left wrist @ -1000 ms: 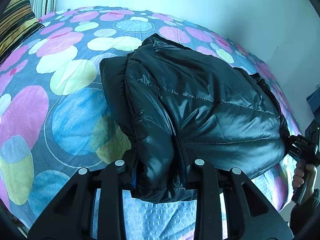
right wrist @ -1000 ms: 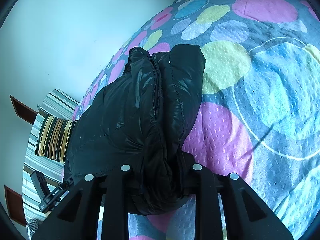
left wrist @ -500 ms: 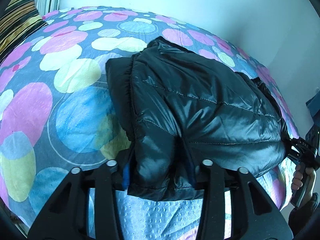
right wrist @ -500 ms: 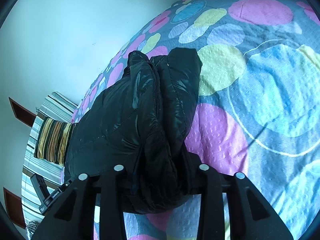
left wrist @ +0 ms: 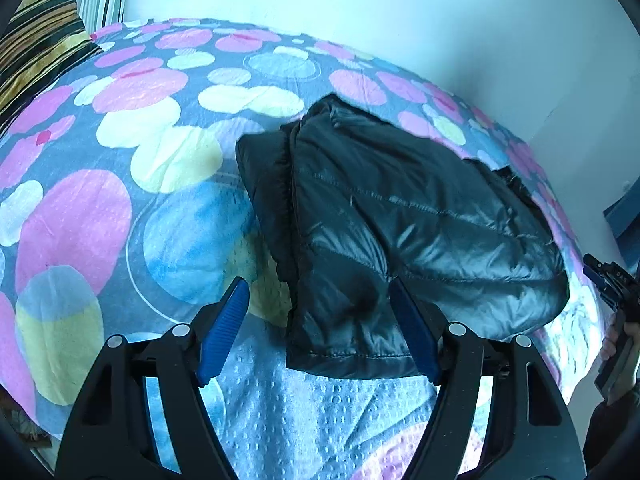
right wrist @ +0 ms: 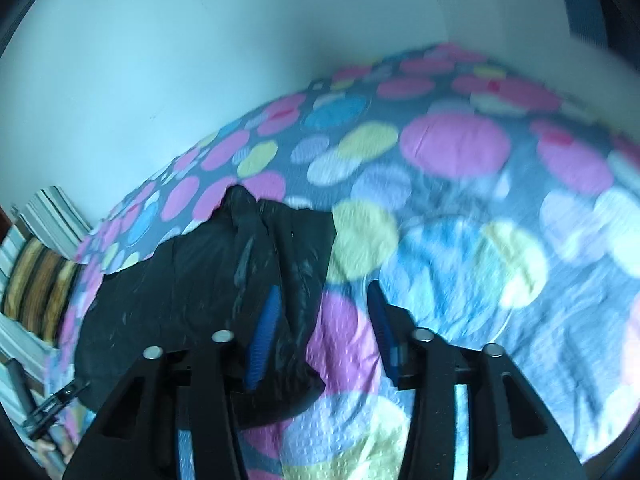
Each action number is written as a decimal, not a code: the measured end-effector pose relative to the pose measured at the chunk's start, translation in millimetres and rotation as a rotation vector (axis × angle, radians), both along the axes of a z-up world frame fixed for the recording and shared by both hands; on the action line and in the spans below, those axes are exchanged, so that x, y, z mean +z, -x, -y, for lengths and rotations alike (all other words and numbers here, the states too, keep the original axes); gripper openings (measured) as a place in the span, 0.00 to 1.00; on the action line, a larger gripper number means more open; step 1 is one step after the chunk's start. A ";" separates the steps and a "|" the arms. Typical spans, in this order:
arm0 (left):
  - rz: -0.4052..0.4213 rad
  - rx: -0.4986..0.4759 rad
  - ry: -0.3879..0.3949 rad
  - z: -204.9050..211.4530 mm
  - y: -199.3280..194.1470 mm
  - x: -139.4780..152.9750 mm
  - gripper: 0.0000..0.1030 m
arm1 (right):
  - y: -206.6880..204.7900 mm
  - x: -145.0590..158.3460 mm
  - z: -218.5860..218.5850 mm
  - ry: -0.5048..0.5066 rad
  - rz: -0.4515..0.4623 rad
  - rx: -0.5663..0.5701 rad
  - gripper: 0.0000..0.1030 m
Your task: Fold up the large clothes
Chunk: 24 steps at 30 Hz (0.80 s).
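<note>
Bed [left wrist: 120, 208] with the spotted cover fills both views; the black puffer jacket [left wrist: 400, 232] lies on it folded into a compact bundle, near edge at the front of the bed, striped pillow [left wrist: 36, 40] well off at the head end. Fold looks done, so the step in hand reads as release and back off. Left gripper [left wrist: 320, 332]: jaws opening, already wide, jacket's near corner between them but the left pad stands clear of the cloth; the right pad looks just against it, contact unclear. Right gripper [right wrist: 320, 336]: frame is blurred, jaws narrower and closing slightly, nothing pinched, the jacket [right wrist: 224, 280] hem sits by the left pad and mostly outside the gap. To do this well: finish opening the left before pulling back, then withdraw straight along the fingers so the pad doesn't drag the slick top layer and spring the fold. Puffy fill will likely rebound a bit; a light press on top may be needed. Keep the right clear of the hem.
</note>
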<state>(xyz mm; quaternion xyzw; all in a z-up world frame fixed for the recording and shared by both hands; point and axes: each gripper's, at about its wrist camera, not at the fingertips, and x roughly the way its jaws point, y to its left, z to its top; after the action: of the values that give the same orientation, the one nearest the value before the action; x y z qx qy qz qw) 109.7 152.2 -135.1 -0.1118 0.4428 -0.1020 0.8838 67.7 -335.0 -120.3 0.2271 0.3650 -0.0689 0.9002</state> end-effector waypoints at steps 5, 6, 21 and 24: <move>0.014 0.038 0.035 -8.8 -8.9 6.1 0.76 | -26.9 12.1 -51.9 -0.003 0.001 0.139 0.17; 0.012 0.042 0.045 -9.5 -12.3 5.7 0.77 | -33.4 11.9 -62.9 -0.002 -0.003 0.173 0.17; -0.056 0.030 0.112 -11.0 -60.4 -17.9 0.83 | -130.3 -42.4 -211.4 0.010 -0.180 0.491 0.13; -0.068 0.007 0.125 -8.2 -70.4 -20.4 0.84 | -131.7 -53.8 -214.3 0.031 -0.202 0.488 0.11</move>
<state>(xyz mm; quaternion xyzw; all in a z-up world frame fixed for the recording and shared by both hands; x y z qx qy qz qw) 180.2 160.4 -155.5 -0.1720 0.4647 -0.1224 0.8599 199.4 -120.7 -174.0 0.1104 0.4959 0.1225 0.8526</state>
